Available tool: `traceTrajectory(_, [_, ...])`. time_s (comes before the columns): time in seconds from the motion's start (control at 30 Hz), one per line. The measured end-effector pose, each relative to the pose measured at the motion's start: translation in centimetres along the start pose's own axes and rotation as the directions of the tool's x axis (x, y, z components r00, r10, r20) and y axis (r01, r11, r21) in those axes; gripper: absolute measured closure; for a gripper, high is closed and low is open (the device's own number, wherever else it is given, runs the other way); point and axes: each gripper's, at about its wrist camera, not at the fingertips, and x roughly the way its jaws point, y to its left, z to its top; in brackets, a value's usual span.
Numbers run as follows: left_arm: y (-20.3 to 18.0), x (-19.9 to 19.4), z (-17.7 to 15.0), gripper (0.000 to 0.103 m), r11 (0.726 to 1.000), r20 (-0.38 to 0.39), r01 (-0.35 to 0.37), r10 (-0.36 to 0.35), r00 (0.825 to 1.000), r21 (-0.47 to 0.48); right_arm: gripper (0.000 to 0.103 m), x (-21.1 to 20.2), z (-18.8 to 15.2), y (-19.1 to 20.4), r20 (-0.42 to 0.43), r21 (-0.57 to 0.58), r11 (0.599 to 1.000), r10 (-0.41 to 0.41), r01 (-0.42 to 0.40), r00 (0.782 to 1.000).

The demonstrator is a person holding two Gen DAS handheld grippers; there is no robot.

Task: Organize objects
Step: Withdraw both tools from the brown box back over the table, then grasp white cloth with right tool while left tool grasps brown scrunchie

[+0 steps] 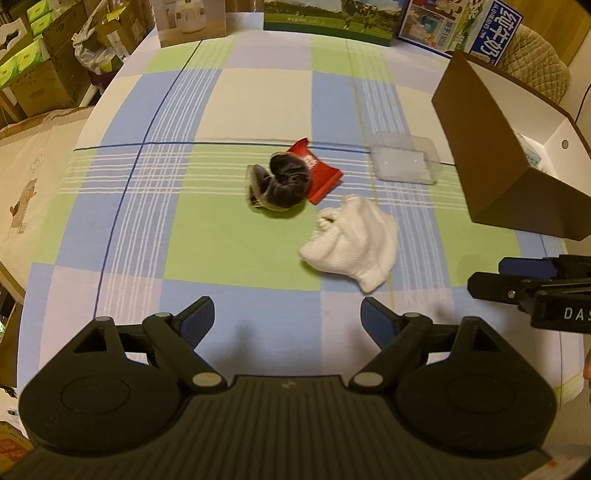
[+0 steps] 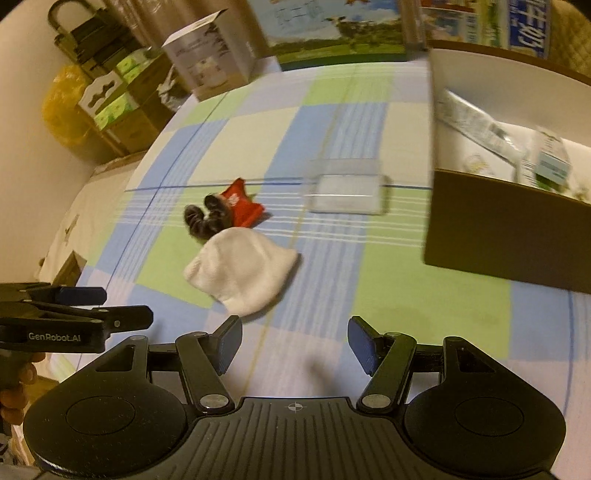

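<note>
A white sock (image 1: 351,243) lies crumpled near the middle of the surface (image 1: 229,240), which is covered with a cloth of green, blue and pale squares. Just beyond it lies a dark sock (image 1: 282,184), curled into a hook shape; from the right wrist view the two socks seem to touch or almost touch, but I cannot tell which. The dark sock rests partly on a red packet (image 1: 317,173), which shows out from behind it. To the right of the packet, and apart from it, is a clear plastic tray (image 1: 404,162), lying flat.

Further right stands a brown box (image 1: 480,147) with a white inside. The right wrist view shows several packages (image 2: 550,162) in it, but they are blurred and I cannot read them.

The left claw (image 1: 287,321) is wide open and holds nothing; it is above the near part of the surface, with the white sock just in front of it and a little to the right. The right claw (image 2: 293,343) is also wide open and holds nothing, and the white sock is ahead of it, a little to the left. The two claws are side by side, near each other.

At the far edge of the surface stand printed cartons (image 1: 328,18), one with a green meadow picture.
</note>
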Motion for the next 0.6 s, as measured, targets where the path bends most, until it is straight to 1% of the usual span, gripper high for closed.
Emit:
traceTrajectory(0.07, [0.5, 0.3, 0.1, 0.02, 1.0, -0.004, 0.0, 0.0, 1.0, 0.001, 0.032, 0.9, 0.2, 0.8, -0.008, -0.022, 1.0, -0.004, 0.003, 1.0])
traceTrajectory(0.23, [2.0, 1.2, 0.6, 0.02, 1.0, -0.011, 0.002, -0.002, 1.0, 0.003, 0.024, 3.1, 0.7, 2.1, -0.023, -0.046, 0.999, -0.005, 0.004, 1.0])
traceTrajectory(0.4, [3.4, 2.1, 1.1, 0.02, 1.0, -0.017, 0.002, -0.002, 1.0, 0.006, 0.022, 5.2, 1.7, 3.3, -0.023, -0.078, 0.997, -0.009, 0.007, 1.0])
traceTrajectory(0.6, [5.0, 3.1, 1.7, 0.02, 1.0, -0.017, 0.0, 0.0, 1.0, 0.01, 0.021, 7.6, 2.6, 4.8, 0.002, -0.144, 0.99, -0.008, 0.008, 1.0])
